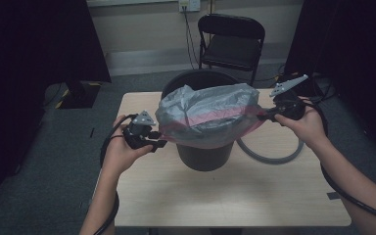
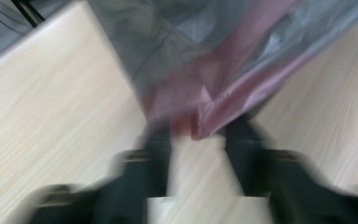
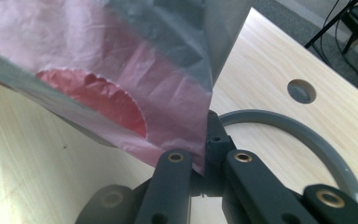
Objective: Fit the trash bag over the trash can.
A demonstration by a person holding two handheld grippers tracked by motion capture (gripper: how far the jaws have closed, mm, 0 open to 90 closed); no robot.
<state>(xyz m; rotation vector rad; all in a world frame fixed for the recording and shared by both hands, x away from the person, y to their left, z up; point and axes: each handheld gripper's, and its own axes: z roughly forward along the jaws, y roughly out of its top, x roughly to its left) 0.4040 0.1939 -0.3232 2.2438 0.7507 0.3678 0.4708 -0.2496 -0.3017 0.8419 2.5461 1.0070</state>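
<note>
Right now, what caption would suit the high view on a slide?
Two hand-held grippers, left gripper and right gripper, stretch a grey-and-pink bag over a black bin.

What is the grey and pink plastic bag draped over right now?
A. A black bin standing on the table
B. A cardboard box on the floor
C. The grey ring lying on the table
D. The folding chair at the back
A. In the high view the plastic bag sits over the top of the black bin, which stands on the table, while the left gripper and the right gripper flank its edges.
</note>
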